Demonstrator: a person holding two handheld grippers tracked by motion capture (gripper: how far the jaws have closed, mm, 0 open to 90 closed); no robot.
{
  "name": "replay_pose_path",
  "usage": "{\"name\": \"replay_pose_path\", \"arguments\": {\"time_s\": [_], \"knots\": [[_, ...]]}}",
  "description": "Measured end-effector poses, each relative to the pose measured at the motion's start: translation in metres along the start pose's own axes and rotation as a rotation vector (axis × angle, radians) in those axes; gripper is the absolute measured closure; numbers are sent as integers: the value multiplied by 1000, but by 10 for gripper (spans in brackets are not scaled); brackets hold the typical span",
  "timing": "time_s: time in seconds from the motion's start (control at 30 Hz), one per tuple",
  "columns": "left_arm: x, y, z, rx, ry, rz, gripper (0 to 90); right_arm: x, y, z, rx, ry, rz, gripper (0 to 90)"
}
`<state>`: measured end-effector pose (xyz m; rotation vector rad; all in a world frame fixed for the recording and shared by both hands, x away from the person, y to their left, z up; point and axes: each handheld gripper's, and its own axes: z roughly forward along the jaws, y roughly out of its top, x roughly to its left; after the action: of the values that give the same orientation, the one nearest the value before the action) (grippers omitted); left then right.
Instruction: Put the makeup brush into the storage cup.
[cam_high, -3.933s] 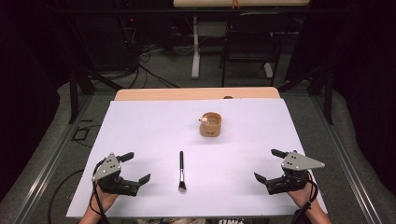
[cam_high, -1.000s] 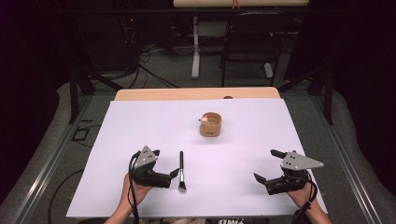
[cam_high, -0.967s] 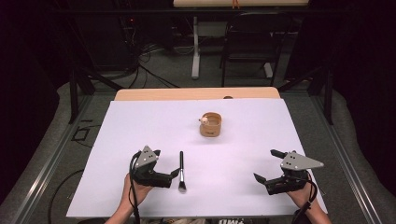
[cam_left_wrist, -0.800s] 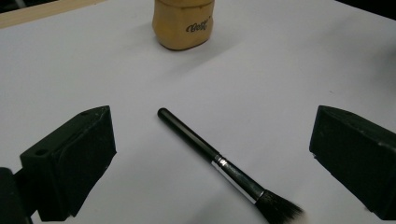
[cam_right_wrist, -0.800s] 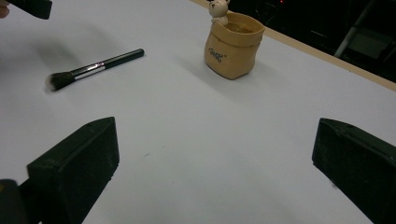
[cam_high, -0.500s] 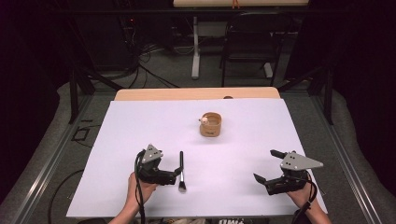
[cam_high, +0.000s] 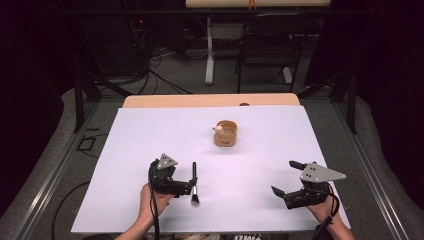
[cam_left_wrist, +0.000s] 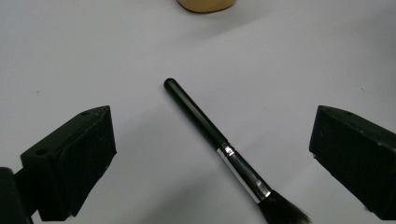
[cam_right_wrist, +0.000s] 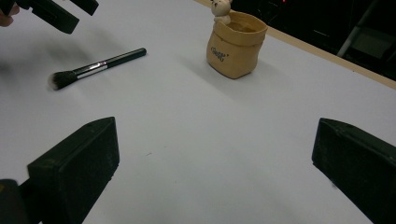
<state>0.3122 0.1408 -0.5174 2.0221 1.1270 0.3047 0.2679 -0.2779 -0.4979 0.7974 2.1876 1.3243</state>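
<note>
Makeup brush (cam_left_wrist: 219, 144): being straddled, ungrasped, by the spread left hand-held gripper (cam_left_wrist: 212, 163); lifting is pending. Right hand-held gripper (cam_right_wrist: 215, 172): being held spread, idle.

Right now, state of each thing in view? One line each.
Left claw: open, jaws either side of the brush, not touching it.
Right claw: open, holds nothing.
Brush: lying flat on the white sheet, not gripped.
Tan cup: upright, open-topped, small figure on its rim.
</note>
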Motion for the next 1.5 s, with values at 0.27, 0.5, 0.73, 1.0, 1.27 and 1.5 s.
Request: {"name": "replay_pose_path", "arguments": {"time_s": [0.27,0.5,0.73,1.0,1.27,1.5], "knots": [[-2,11,4,67,-13,-49,16,0,0,2,-3,2,-3,2],[-5,22,7,152,-13,-64,32,0,0,0,-3,6,-2,2],[-1,29,18,231,-18,-101,17,0,0,0,-8,7,-2,0],[-1,36,27,309,-10,-162,2,0,0,0,-1,10,-3,0],[5,38,37,380,2,-225,29,0,0,0,2,10,-3,0],[8,36,44,416,10,-271,157,0,0,1,1,13,-4,0]]}}
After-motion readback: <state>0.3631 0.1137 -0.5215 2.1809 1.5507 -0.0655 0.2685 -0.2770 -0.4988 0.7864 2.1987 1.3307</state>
